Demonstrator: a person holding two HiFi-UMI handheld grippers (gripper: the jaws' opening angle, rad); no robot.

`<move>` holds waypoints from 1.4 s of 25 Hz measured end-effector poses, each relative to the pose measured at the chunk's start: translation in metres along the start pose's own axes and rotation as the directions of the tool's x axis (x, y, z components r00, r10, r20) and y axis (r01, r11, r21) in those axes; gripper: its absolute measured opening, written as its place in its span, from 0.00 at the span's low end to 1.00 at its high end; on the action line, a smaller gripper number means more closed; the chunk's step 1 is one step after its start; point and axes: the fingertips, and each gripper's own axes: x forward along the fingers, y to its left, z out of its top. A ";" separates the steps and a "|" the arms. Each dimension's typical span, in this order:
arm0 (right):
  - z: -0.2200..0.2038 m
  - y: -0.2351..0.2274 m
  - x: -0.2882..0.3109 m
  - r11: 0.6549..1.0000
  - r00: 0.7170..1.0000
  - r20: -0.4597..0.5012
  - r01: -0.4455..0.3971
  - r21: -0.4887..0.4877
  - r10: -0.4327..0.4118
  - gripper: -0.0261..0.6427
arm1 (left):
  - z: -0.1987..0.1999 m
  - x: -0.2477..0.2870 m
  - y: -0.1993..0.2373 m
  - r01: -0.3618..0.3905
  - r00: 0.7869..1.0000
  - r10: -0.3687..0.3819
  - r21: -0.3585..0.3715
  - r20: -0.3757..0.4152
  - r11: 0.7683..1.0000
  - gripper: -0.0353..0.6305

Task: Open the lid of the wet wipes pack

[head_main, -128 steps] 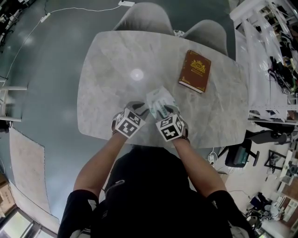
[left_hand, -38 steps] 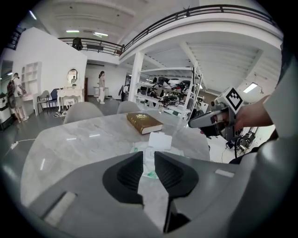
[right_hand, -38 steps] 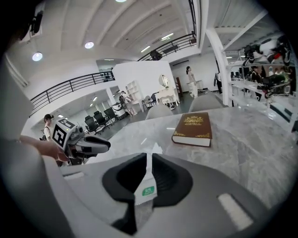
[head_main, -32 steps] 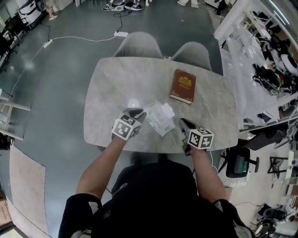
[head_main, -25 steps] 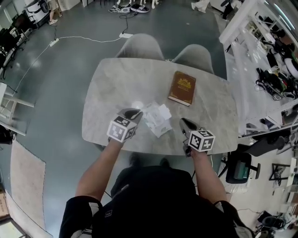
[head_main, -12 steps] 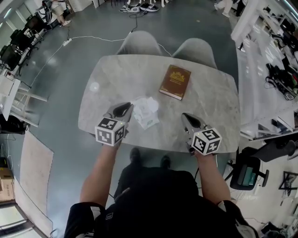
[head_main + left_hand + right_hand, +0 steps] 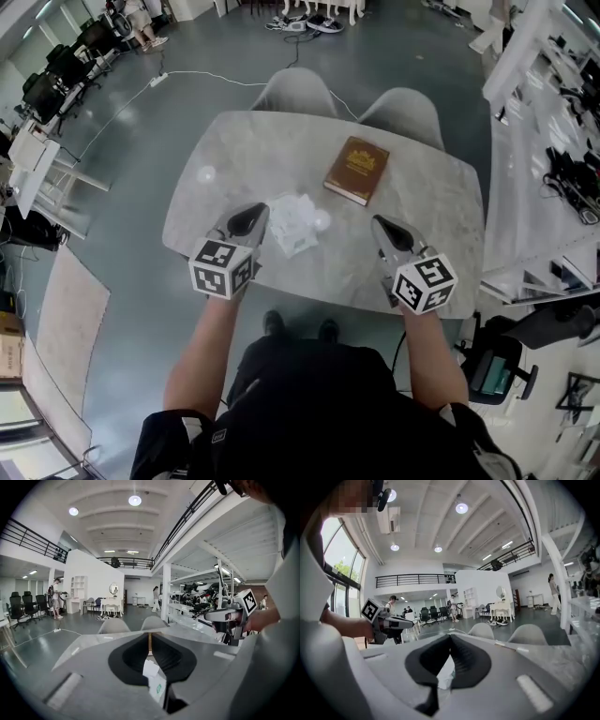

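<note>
Left hand-held gripper (image 7: 249,217) is held above the near tabletop (image 7: 253,150) edge, jaws closing to a narrow slit, nothing between them. Right hand-held gripper (image 7: 381,226) is held level with it, jaws fully together, empty. The wet wipes pack (image 7: 292,223) lies on the tabletop between the two, touching neither. Beyond it lies a brown book (image 7: 357,170). Two grey chairs (image 7: 298,90) stand at the far edge.
</note>
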 end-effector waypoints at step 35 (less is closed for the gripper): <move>0.045 0.042 0.046 0.996 0.994 0.107 0.042 -0.077 -0.033 0.04 | 0.037 -0.025 0.060 -0.047 0.995 0.045 0.024 0.085 0.999 0.07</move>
